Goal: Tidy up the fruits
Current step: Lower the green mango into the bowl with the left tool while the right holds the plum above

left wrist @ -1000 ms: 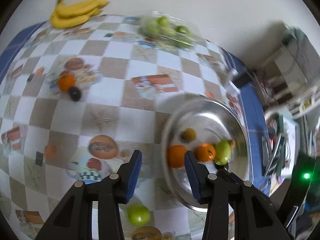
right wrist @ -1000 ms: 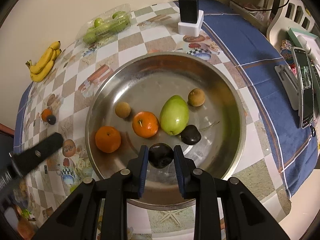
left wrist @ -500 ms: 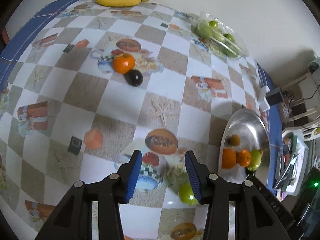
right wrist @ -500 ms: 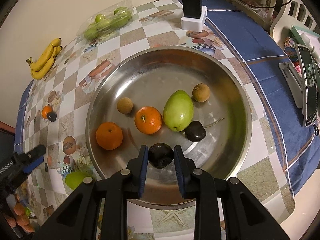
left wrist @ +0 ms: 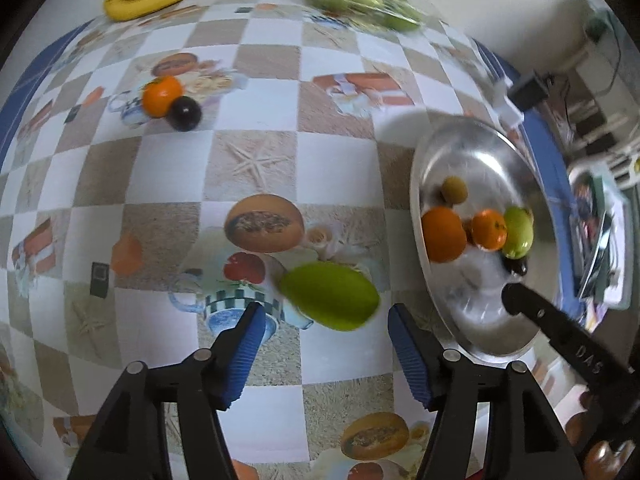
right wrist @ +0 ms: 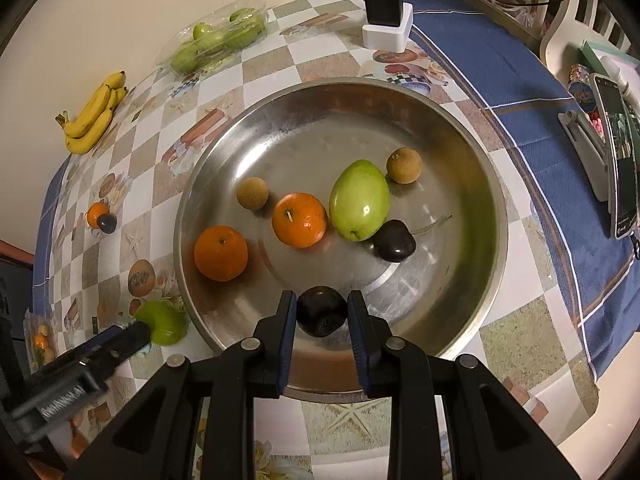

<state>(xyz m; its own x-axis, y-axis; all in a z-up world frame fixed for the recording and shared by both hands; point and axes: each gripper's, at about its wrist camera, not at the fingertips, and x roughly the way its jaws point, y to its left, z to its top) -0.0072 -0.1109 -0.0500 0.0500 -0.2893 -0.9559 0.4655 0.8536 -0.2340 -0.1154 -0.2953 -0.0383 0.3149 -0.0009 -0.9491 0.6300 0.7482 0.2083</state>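
Left gripper (left wrist: 323,322): jaws opening, pointed down over a green fruit (left wrist: 330,295) that lies on the tabletop (left wrist: 256,152) just beside the bowl (left wrist: 472,144); pads not touching it. Right gripper (right wrist: 322,314): jaws narrow, clamped on a dark fruit (right wrist: 321,316) above the bowl's near rim. In the bowl: two oranges, a green fruit, two small brown fruits, another dark fruit. Bananas (right wrist: 94,114) at the tabletop's far edge.

We read "DAS" in pale letters on the black finger of the right gripper (left wrist: 576,354), at the lower right of the left wrist view. Lettering on the left gripper (right wrist: 64,396), lower left of the right wrist view, is too blurred to read.
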